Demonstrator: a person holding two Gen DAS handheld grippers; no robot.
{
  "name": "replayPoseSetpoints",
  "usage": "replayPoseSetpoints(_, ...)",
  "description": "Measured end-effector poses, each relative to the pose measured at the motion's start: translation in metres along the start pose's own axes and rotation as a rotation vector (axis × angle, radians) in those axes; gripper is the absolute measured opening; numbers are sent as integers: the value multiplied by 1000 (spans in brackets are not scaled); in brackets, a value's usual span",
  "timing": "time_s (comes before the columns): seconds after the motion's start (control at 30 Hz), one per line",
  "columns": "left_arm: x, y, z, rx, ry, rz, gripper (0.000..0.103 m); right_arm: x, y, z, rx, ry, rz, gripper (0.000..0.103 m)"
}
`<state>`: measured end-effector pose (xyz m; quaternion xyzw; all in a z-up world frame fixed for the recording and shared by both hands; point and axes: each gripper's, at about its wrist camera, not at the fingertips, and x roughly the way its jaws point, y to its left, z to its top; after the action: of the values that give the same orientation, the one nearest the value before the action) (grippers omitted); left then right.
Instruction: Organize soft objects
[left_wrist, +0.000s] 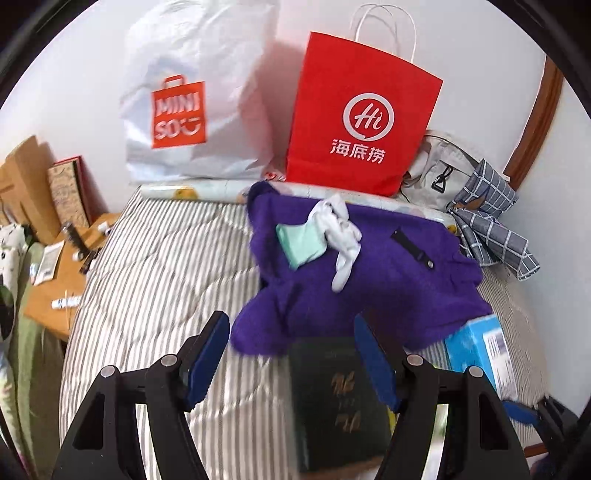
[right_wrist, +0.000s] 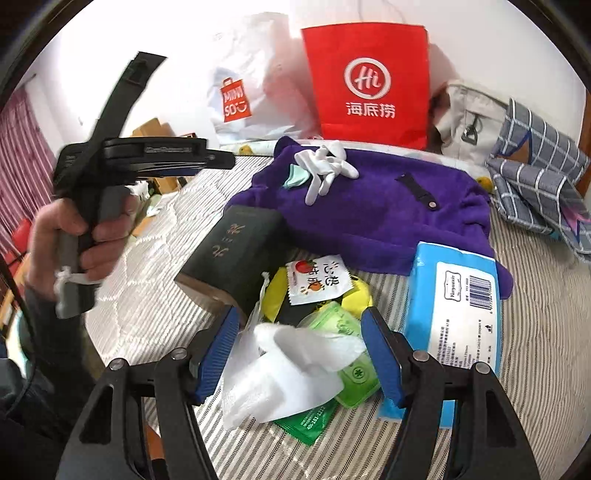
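Hovering over one purple towel (left_wrist: 369, 273) and two bags, both claws gape empty.

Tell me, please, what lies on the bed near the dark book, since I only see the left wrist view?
Observer: Beside the dark book lies a heap of small packets: a white snack packet on something yellow, and green packets.
Operator: Is the right tool holding anything?
Observer: No. The right tool is open around a crumpled white plastic bag, and its pads do not seem to press it.
Operator: How is my left tool carried?
Observer: A bare hand grips the handle of the left tool above the striped bedding.
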<state>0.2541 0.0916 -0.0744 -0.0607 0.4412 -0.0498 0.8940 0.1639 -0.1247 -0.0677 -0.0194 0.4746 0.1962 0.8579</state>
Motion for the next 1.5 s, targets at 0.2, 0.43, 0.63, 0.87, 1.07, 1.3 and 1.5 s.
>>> replayPoseSetpoints(0.2, -19, 17, -32, -29, 5, 10, 68, 25, 4, -3, -60, 89, -56, 17)
replayPoseSetpoints(0.43, -23, 30, -62, -76, 37, 20, 68, 13, -6, 2, -20, 15, -39, 10)
replayPoseSetpoints(0.63, -27, 26, -81, -74, 60, 26, 68, -6, -11, 4, 26, -47, -22, 10)
replayPoseSetpoints(0.87, -31, 14, -107, -68, 86, 24, 68, -3, -18, -17, 58, -25, -48, 11)
replayPoseSetpoints(1.07, -27, 6, -127, -83, 109, 14, 68, -16, -19, -48, 67, -20, -50, 11)
replayPoseSetpoints(1.3, -18, -9, -144, -71, 139, -6, 68, -24, -23, -79, 95, -29, -131, 12)
replayPoseSetpoints(1.5, -14, -22, -152, -53, 149, -18, 68, -36, -35, -106, 143, -11, -124, 13)
